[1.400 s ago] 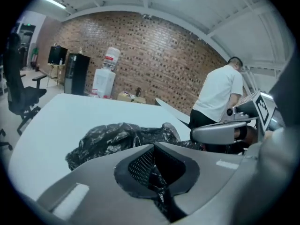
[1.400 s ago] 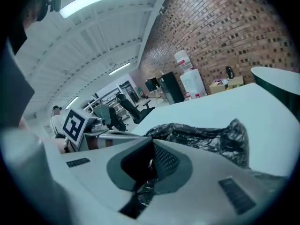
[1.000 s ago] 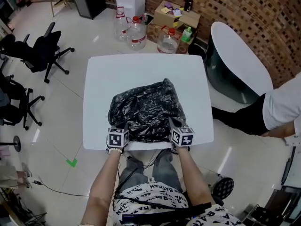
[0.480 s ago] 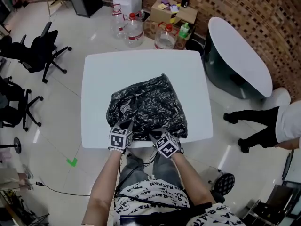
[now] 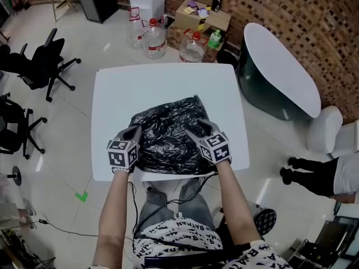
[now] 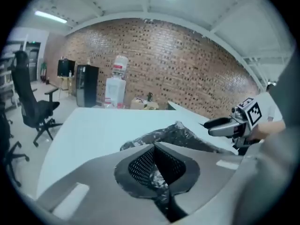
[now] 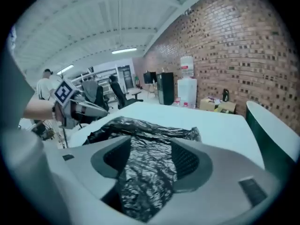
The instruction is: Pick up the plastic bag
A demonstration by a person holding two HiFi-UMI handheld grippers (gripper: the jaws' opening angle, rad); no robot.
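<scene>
A crumpled black plastic bag (image 5: 168, 136) lies on the white table (image 5: 168, 83), near its front edge. My left gripper (image 5: 133, 131) is at the bag's left side. In the left gripper view its jaws (image 6: 153, 146) are shut on a pinch of black film (image 6: 159, 178). My right gripper (image 5: 196, 130) rests over the bag's right side. Its jaws (image 7: 149, 144) are opening, and the bag's film (image 7: 145, 168) lies loose in the wide gap between the pads. Each gripper shows in the other's view: the right gripper (image 6: 225, 125) and the left gripper (image 7: 89, 109).
Beyond the table stand water bottles (image 5: 154, 38) and a cardboard box (image 5: 199, 17) by a brick wall. A dark tub with a white top (image 5: 277, 77) is at the right, office chairs (image 5: 33, 66) at the left. A person's legs (image 5: 314, 175) are at the right.
My right gripper moved from the bag's near edge up onto its right side and its jaws came apart. My left gripper shifted left, still holding the bag.
</scene>
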